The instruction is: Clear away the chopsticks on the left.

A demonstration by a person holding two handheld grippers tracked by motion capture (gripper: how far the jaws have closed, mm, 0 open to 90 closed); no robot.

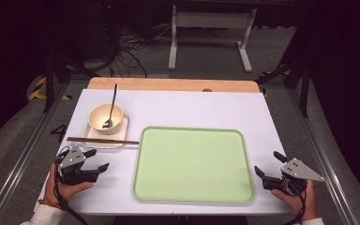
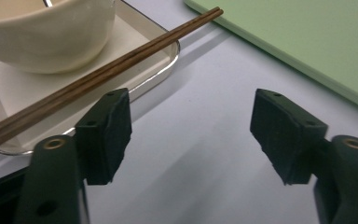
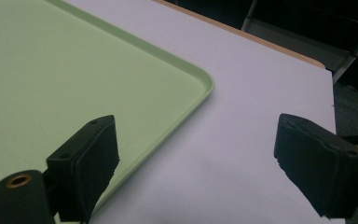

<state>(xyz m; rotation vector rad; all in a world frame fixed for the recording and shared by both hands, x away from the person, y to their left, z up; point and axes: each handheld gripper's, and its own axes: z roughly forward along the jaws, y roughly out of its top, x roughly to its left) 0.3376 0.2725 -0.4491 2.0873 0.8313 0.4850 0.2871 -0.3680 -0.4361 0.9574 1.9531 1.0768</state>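
High view: the left gripper [image 1: 97, 159] rests at the near left of the white table [image 1: 183, 105], jaws spread with nothing between them, pointing toward the chopsticks [image 1: 102, 140] just beyond. Those chopsticks lie across the near edge of a small white dish [image 1: 122, 133], which carries a cream bowl [image 1: 105, 117] with a spoon [image 1: 112, 105] standing in it. Left gripper view has the same chopsticks [image 2: 107, 70] just past its parted jaws. Across the table, the right gripper [image 1: 268, 165] also sits spread and empty, just beside the right edge of the bare green tray [image 1: 194, 164].
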